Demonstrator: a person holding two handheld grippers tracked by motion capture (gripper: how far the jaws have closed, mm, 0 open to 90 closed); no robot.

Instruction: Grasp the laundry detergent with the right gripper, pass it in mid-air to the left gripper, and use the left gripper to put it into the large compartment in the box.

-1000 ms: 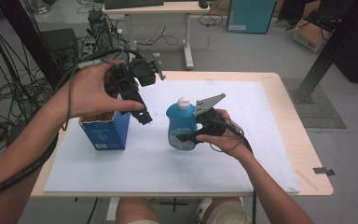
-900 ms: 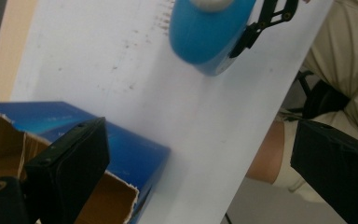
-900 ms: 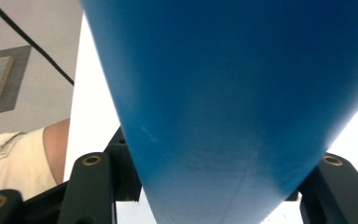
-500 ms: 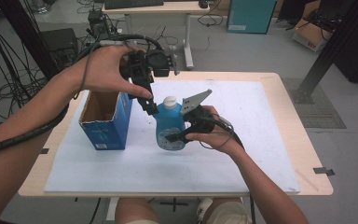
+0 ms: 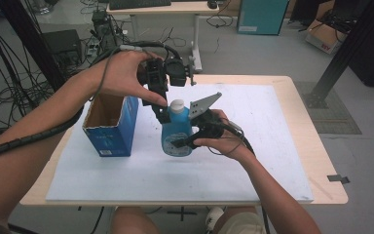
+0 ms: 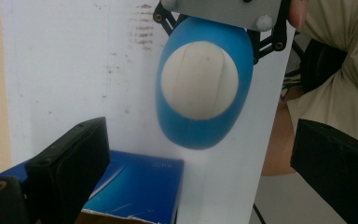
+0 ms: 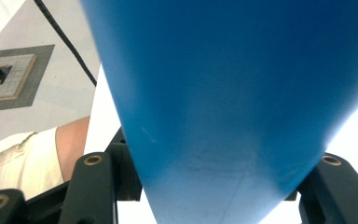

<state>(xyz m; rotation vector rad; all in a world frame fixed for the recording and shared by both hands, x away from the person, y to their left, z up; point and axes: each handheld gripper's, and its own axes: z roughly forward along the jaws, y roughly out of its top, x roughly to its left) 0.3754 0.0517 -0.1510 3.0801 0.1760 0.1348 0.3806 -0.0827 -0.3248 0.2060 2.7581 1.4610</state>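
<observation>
Just right of the open blue cardboard box [image 5: 111,126], on the white table mat [image 5: 253,161], a blue rounded plastic bottle [image 5: 176,139] with a white cap [image 5: 177,105] is held upright, pinched at its body by the right gripper [image 5: 185,141]. It is judged light, smooth and slightly squashable; the cap is the likeliest hold. The left gripper [image 5: 161,113], jaws spread, is brought nearer than before, now beside the cap.

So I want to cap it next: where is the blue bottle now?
High view: the bottle is mid-table, clamped in the right gripper, just right of the box.
</observation>
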